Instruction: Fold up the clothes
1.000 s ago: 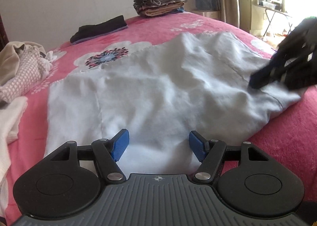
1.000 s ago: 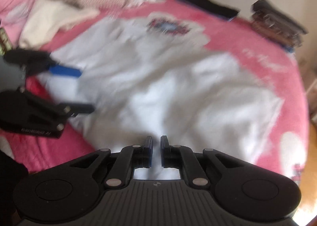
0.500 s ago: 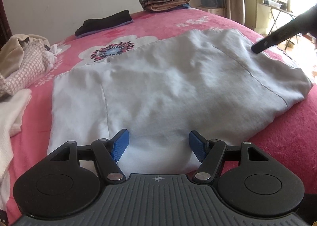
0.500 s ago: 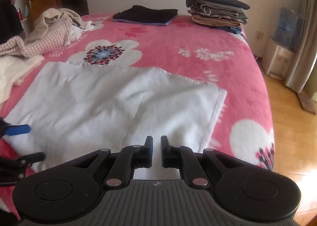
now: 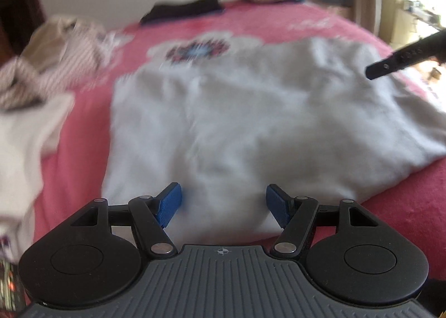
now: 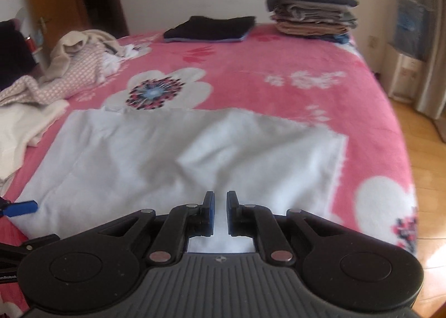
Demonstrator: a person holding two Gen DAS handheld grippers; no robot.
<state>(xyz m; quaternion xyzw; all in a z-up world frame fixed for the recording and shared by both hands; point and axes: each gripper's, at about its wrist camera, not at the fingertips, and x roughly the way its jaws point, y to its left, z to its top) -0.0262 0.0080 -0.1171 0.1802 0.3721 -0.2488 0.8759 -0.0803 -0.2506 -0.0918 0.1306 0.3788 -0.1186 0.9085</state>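
Two grippers work one pale garment (image 6: 172,159), spread flat on the pink flowered blanket (image 6: 278,67) near the bed's front edge. The left gripper (image 5: 223,203) hangs over the near hem with its jaws spread wide and opening a little more, pads clear of the cloth. The right gripper (image 6: 218,212) is nearly pressed together with a sliver of gap — whether cloth is nipped there I cannot tell. To fold well, take both near corners evenly, lift low, and carry the hem straight across so edges meet. The right view alone shows the garment's square far edge sharply; the left view is blurred, but alone shows the right gripper's finger from outside.
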